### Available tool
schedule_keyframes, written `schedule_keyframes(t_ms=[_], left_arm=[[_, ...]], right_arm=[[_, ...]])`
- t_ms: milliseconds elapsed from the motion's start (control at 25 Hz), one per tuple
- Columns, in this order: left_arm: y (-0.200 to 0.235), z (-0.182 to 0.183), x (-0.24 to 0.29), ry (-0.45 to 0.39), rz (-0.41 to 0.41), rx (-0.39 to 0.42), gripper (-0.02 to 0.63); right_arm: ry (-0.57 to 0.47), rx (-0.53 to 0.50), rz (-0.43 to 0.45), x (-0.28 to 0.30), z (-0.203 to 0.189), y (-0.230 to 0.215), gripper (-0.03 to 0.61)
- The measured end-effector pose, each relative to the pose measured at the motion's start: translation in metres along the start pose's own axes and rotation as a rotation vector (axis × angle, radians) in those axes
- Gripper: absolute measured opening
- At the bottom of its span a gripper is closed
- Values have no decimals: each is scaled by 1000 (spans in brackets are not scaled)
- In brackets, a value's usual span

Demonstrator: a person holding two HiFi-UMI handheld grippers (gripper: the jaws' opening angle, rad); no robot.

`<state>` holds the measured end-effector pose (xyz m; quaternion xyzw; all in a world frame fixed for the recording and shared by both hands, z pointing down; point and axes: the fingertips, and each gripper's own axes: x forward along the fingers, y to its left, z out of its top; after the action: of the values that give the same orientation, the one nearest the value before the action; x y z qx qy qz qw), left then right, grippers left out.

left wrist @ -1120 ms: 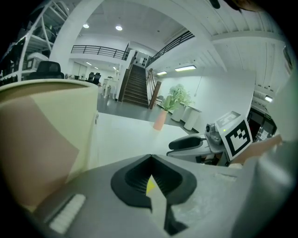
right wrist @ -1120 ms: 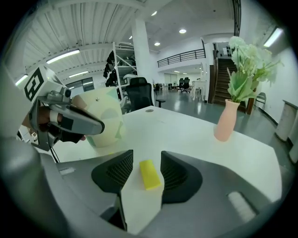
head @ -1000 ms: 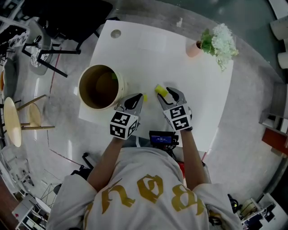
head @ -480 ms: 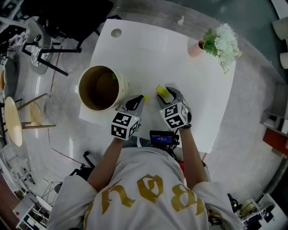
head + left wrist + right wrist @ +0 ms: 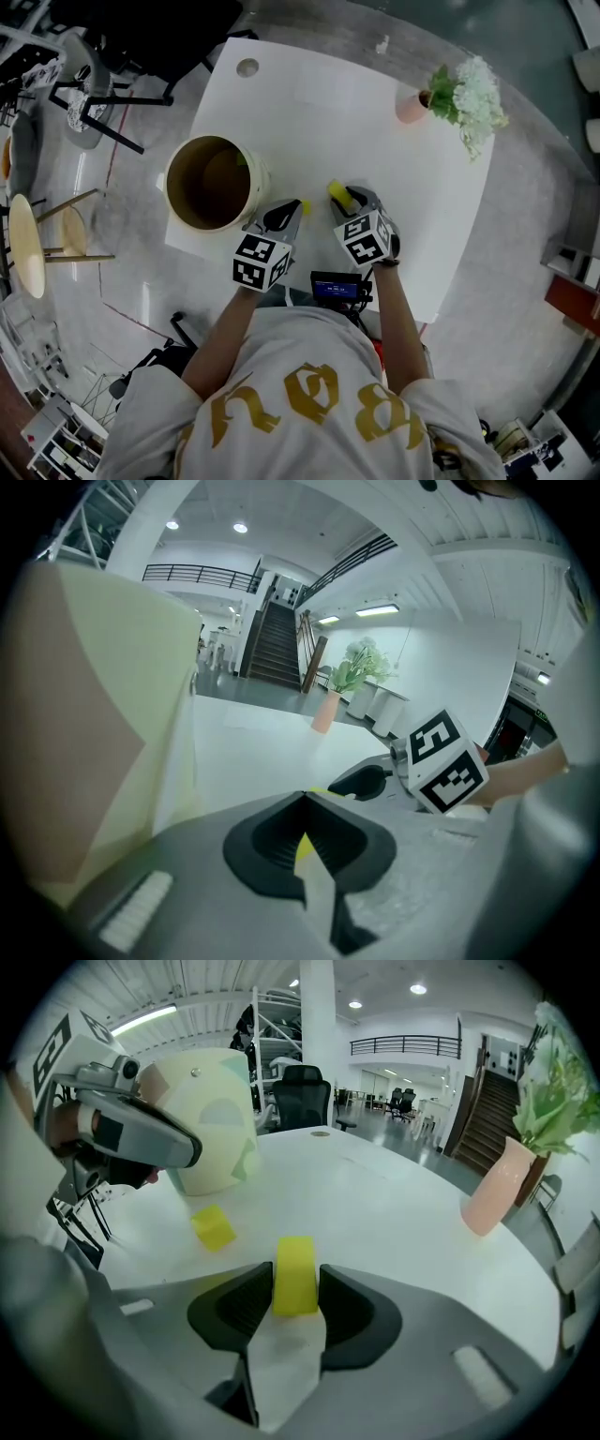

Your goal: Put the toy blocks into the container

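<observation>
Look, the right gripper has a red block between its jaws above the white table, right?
Not red. The block between the jaws of the right gripper is yellow, as the right gripper view shows. The jaws have just been closing on it, above the white table.

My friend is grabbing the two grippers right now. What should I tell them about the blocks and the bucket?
Left gripper: shut, nothing held, beside the bucket.
Right gripper: jaws just closed on the yellow block, apparently still on the table.
Small yellow cube: loose on the table between the grippers.
Done: no block visible in the bucket.
Left: lift the block, drop it in, then fetch the cube.
</observation>
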<state>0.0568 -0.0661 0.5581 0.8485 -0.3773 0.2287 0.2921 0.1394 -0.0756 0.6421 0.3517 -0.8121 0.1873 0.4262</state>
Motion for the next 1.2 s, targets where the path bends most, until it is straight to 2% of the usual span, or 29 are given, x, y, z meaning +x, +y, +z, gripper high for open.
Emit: schedule_keyframes(t_ms=[320,720,960,1200], left_arm=[[-1,2,0,-3,6,-2,0],[0,2,-3,-11,4,-6,0],[-3,7,-3,-18,-12,-1,0],[-4,15,-10,-43,-13,11,0]], right_arm=[[22,35,16,0,-1,0,173],[1,110,17,-1,-4,-1,172],[-41,207,2,-10,-1,-4,172],[-95,256,-32,-22,4,-9,172]])
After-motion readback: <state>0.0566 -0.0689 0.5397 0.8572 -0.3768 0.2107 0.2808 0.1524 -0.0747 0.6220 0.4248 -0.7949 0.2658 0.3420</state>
